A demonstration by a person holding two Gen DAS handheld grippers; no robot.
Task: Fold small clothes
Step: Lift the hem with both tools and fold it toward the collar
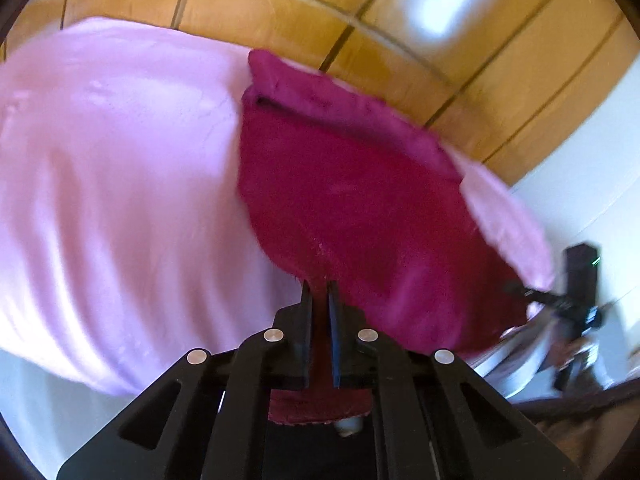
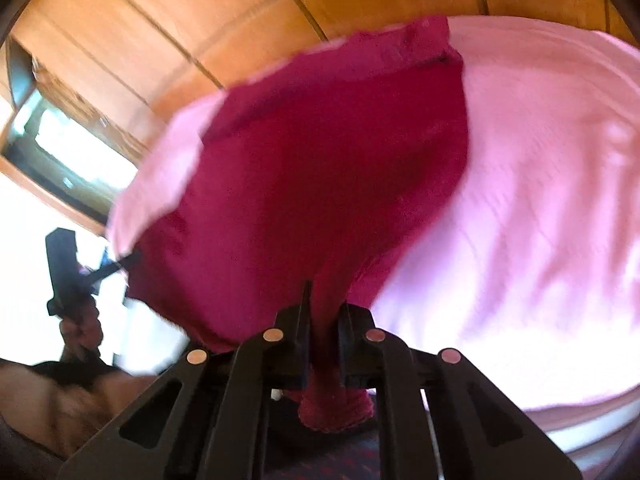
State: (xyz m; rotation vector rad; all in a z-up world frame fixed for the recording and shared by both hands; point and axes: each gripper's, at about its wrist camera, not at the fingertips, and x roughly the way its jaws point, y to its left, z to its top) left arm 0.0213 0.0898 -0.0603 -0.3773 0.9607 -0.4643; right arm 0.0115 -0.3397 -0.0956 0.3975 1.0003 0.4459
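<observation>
My views are motion-blurred and fisheye-bent at the rims; glare on the wooden cabinet (image 1: 440, 4) at one o'clock.

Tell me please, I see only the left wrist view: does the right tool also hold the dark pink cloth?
Observer: Yes, the right tool is shut on a bunched edge of the dark pink cloth.
Operator: Does cloth pass through behind its fingers?
Observer: Yes, a small wad hangs out behind them.
Operator: Is my left tool seen there?
Observer: Yes, the left tool is at the cloth's other corner, and a hand grips its handle.
</observation>
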